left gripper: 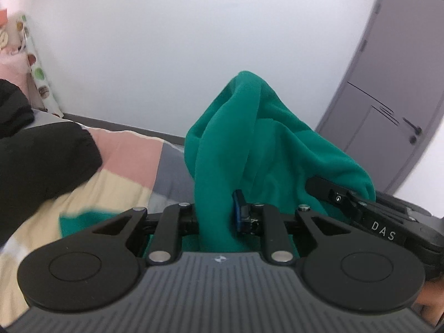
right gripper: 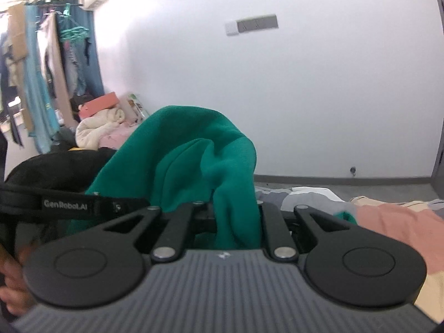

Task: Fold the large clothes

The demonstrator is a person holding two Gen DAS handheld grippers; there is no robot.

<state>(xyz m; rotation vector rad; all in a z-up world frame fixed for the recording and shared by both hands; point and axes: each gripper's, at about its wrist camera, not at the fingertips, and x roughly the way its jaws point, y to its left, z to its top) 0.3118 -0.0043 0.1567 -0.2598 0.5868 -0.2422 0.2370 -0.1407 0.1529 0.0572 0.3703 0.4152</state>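
Observation:
A large green garment [left gripper: 249, 144] bunches up in front of the left wrist camera, lifted above the bed. My left gripper [left gripper: 215, 216] is shut on a fold of it, and a blue pad [left gripper: 237, 211] shows against the cloth. At the right of that view the other gripper's body pokes into the same fabric. In the right wrist view the green garment [right gripper: 194, 161] rises in a hump, and my right gripper [right gripper: 237, 222] is shut on a fold of it. Cloth hides the fingertips of both grippers.
A patchwork bedspread [left gripper: 122, 166] in pink, cream and grey lies below. Black clothing [left gripper: 41, 161] sits on the bed at the left. A grey door [left gripper: 388, 105] stands at the right. Hanging clothes [right gripper: 41, 83] and piled laundry [right gripper: 105, 122] fill the far left corner.

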